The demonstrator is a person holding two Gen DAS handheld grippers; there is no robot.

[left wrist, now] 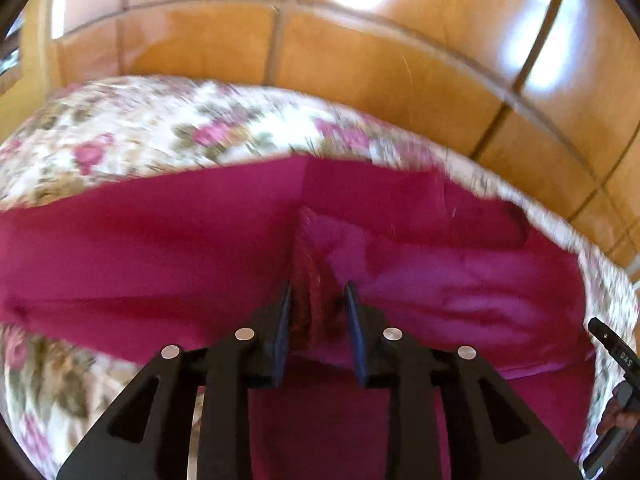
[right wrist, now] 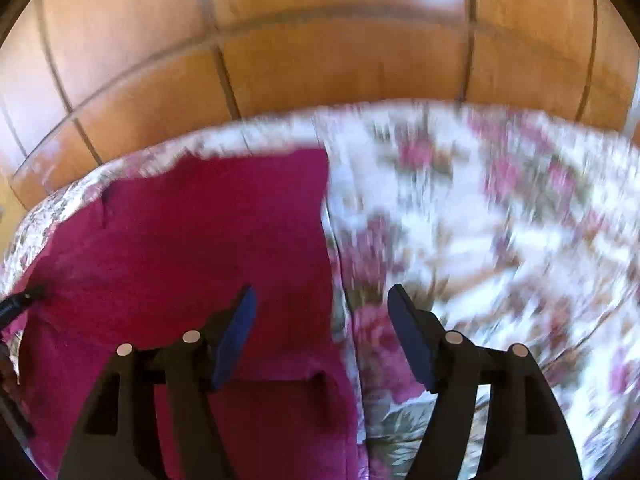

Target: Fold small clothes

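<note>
Left gripper (left wrist: 316, 294) jaws narrowly parted around a bunched ridge of the magenta garment (left wrist: 400, 280); grip uncertain. Right gripper (right wrist: 322, 300) jaws spread, empty, straddling its right edge. Garment flat on floral bedspread (right wrist: 480, 200). Apparently partly folded; more folds left.

The garment (right wrist: 192, 248) lay spread on a patterned cloth (right wrist: 480, 208) covering the counter, reaching almost to the far edge, with the tiled floor (right wrist: 320, 64) beyond. The left gripper (left wrist: 318, 296) stood over the garment's bunched middle; the right gripper (right wrist: 320, 300) straddled its right edge.
</note>
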